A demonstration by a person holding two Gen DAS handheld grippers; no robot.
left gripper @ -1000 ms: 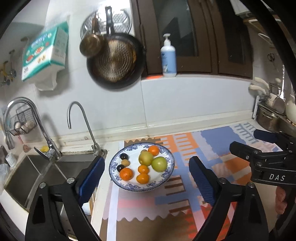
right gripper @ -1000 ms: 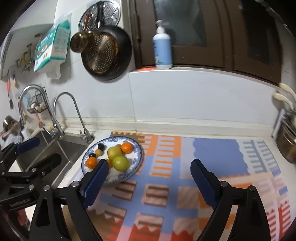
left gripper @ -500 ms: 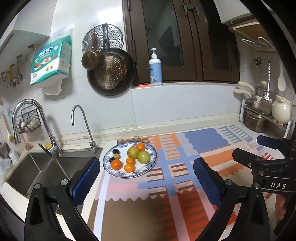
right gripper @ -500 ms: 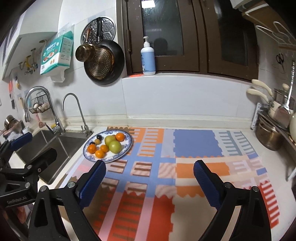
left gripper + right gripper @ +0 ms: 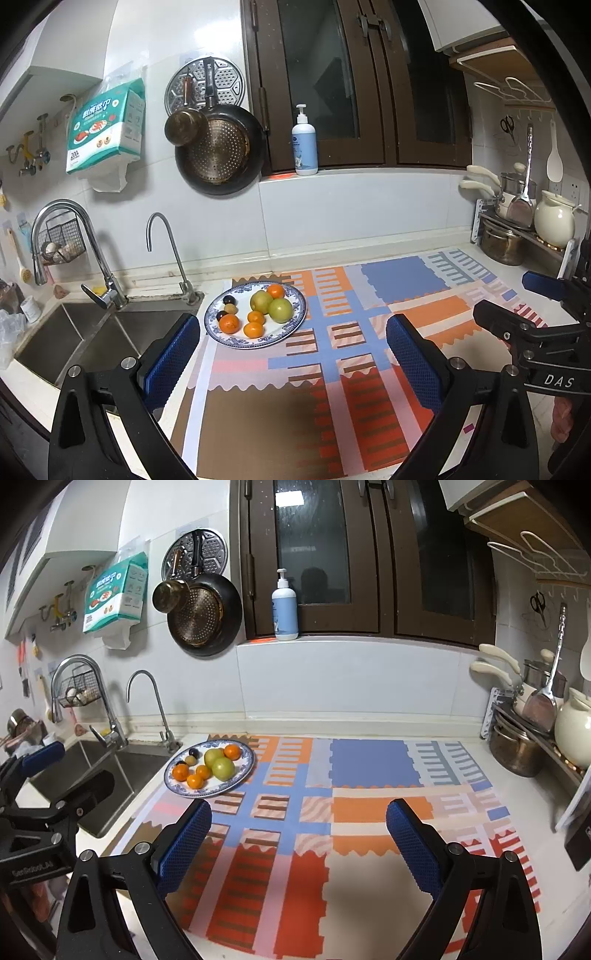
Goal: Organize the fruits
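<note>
Left wrist view took in the whole counter: a patterned mat (image 5: 332, 350) covered most of it, with the sink (image 5: 92, 339) off to one side. On the mat's corner nearest the sink sat the blue-rimmed plate (image 5: 295, 317), and all the fruit lay on it: two green apples (image 5: 280, 309), touching, four oranges (image 5: 229, 323) around them, and a few small dark fruits (image 5: 229, 300) at the far edge.

Both tools hung well back from the plate. The left gripper (image 5: 291, 354) stood wide apart and held nothing; the right gripper (image 5: 299, 834) was likewise spread wide and empty.

To my eye the sorting looked finished, or else not begun (nothing lay off the plate). Any next pick would do best starting with an outer orange, closing gently across its middle so that the neighbours did not roll.

What the small dark and tan fruits were I could not tell. No second dish or basket showed anywhere.
</note>
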